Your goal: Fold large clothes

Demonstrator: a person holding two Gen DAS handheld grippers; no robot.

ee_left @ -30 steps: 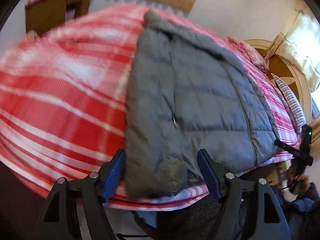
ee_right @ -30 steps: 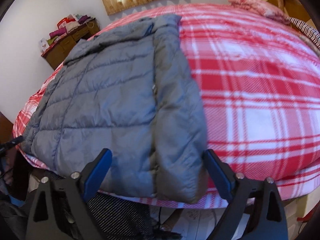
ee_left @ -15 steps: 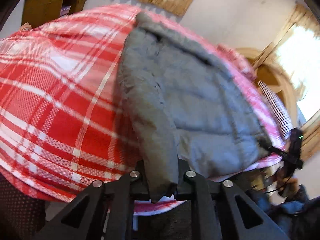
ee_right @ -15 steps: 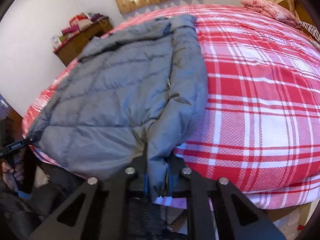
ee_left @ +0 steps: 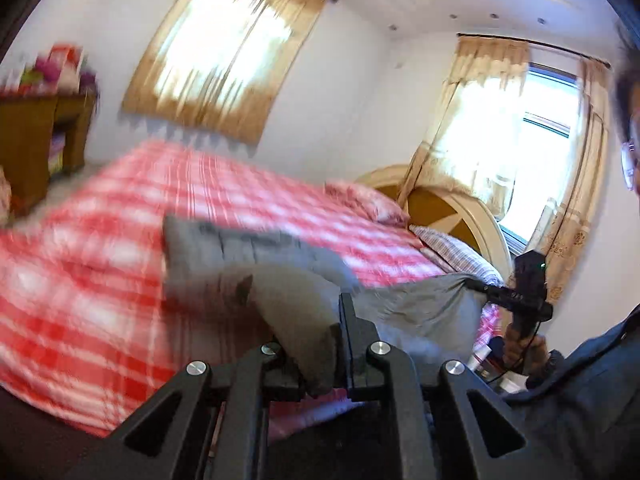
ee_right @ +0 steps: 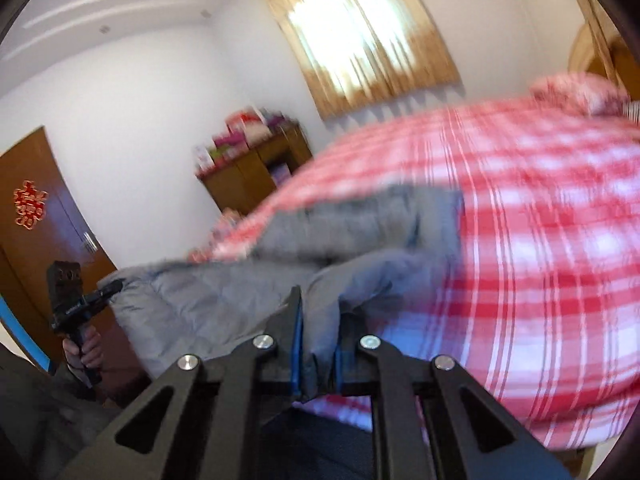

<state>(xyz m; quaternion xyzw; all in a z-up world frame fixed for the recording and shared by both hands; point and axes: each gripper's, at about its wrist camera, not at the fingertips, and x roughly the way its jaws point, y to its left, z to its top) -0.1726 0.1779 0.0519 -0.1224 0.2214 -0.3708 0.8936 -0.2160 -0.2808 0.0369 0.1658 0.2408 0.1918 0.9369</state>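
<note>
The left claw (ee_left: 320, 344) is clamped on one bottom corner of the grey padded jacket (ee_left: 248, 256), its jaws having just closed onto the fabric. The jacket's hem hangs raised between both claws over the near edge of the red plaid bed (ee_left: 100, 280), its collar end resting on the cover. The right claw (ee_right: 318, 344) is pinched on the other corner, having likewise just closed.

left gripper (ee_left: 322, 354): fingers clamped on cloth, raised | right gripper (ee_right: 316, 354): fingers clamped on cloth, raised

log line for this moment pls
step: fold lift | left gripper: shut on grey jacket hem | right gripper: shut on hem | plaid bed beneath
</note>
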